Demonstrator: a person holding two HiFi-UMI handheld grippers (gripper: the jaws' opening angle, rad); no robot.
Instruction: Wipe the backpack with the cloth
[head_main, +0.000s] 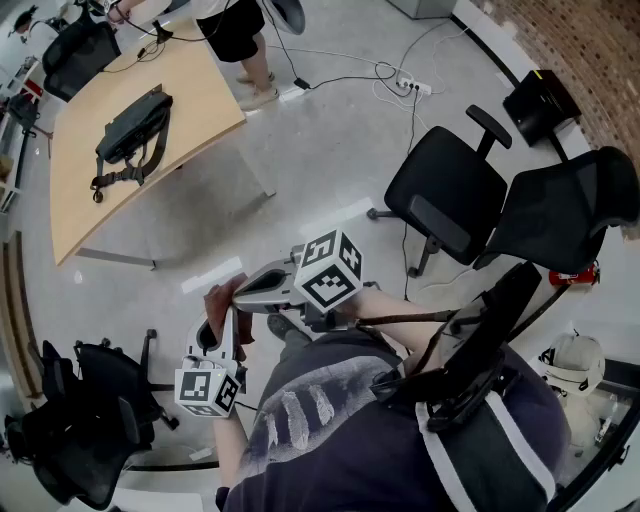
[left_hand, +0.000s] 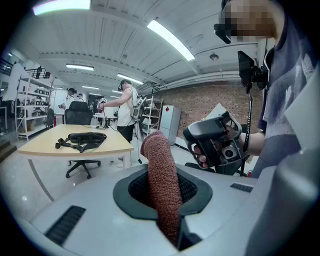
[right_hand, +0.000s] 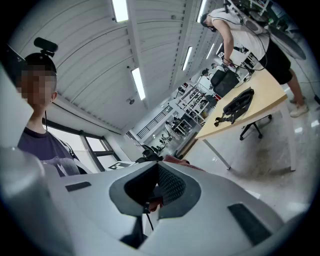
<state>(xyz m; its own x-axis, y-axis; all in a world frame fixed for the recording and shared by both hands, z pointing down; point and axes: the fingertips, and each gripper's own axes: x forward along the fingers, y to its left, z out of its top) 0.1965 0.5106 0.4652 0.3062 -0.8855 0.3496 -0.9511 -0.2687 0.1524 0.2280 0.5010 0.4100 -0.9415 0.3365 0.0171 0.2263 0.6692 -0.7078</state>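
Your L gripper (head_main: 222, 318) jaws clamp the cloth (left_hand: 161, 185), upright, lower end hidden betw. them. R gripper (right_hand: 157, 165) jaws closed. The backpack (head_main: 135, 130) lies lengthwise, mid bench (head_main: 190, 80).

Head cam up high, aimed steeply down. Left gripper view looks level, right gripper view tilted, rolled; all 3 share far table (head_main: 200, 100) w/ backpack (head_main: 133, 128).
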